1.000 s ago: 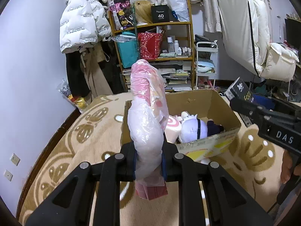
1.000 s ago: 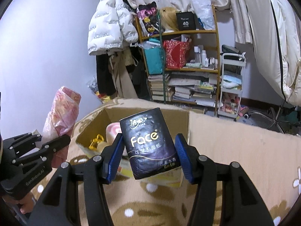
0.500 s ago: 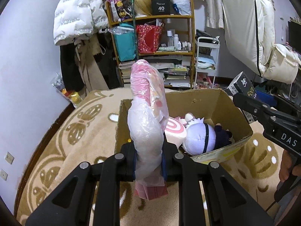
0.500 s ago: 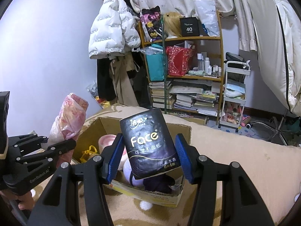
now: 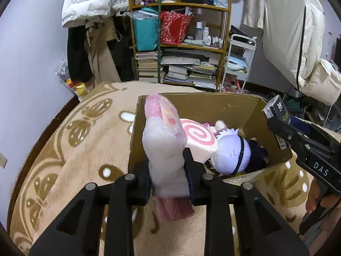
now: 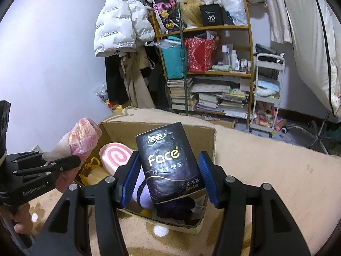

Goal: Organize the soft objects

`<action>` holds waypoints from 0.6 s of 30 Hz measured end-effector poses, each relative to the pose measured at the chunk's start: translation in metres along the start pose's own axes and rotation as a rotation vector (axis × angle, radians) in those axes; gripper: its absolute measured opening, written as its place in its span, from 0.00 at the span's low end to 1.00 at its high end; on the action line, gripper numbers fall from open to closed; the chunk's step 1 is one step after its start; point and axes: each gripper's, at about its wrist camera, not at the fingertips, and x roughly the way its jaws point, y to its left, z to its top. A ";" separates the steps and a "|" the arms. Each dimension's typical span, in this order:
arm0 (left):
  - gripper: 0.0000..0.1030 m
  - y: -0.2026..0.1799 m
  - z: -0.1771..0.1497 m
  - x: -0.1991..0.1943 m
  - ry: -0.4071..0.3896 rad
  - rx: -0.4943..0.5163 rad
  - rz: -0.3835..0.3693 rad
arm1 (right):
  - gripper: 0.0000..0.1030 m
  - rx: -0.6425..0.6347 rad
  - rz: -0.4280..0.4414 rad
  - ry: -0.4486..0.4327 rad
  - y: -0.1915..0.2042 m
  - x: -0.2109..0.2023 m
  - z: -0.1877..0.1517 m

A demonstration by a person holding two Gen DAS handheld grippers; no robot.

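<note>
Opening now, the left gripper (image 5: 168, 170) jaws loosen around the pink bag (image 5: 164, 140) over the box (image 5: 213, 108); right gripper (image 6: 168, 177) jaws clamp the tissue pack (image 6: 168, 162).

Open box (image 5: 213, 106), plush toys (image 5: 231, 153) inside

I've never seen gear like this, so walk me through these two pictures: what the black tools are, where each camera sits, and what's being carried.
No robot here: a person holds a two-finger tool in each hand, each with a camera looking along its fingers. The left gripper has a pink plastic-wrapped bundle between its jaws, which are opening. The right gripper is shut on a black tissue pack. Both hover at a cardboard box on a beige patterned blanket. Inside lie a pink swirl cushion and a pale purple plush doll.
</note>
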 end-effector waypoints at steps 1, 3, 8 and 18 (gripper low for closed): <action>0.34 0.001 0.000 0.000 0.004 -0.005 0.004 | 0.57 0.003 0.004 0.005 0.000 0.001 0.000; 0.47 0.003 -0.001 -0.002 0.000 -0.010 0.017 | 0.58 0.003 0.007 0.010 -0.001 0.002 0.000; 0.54 0.003 -0.001 -0.018 -0.041 -0.009 0.028 | 0.66 0.003 0.006 0.031 0.000 0.003 -0.004; 0.77 0.006 -0.013 -0.057 -0.102 -0.003 0.087 | 0.78 0.015 -0.002 -0.022 0.000 -0.030 -0.003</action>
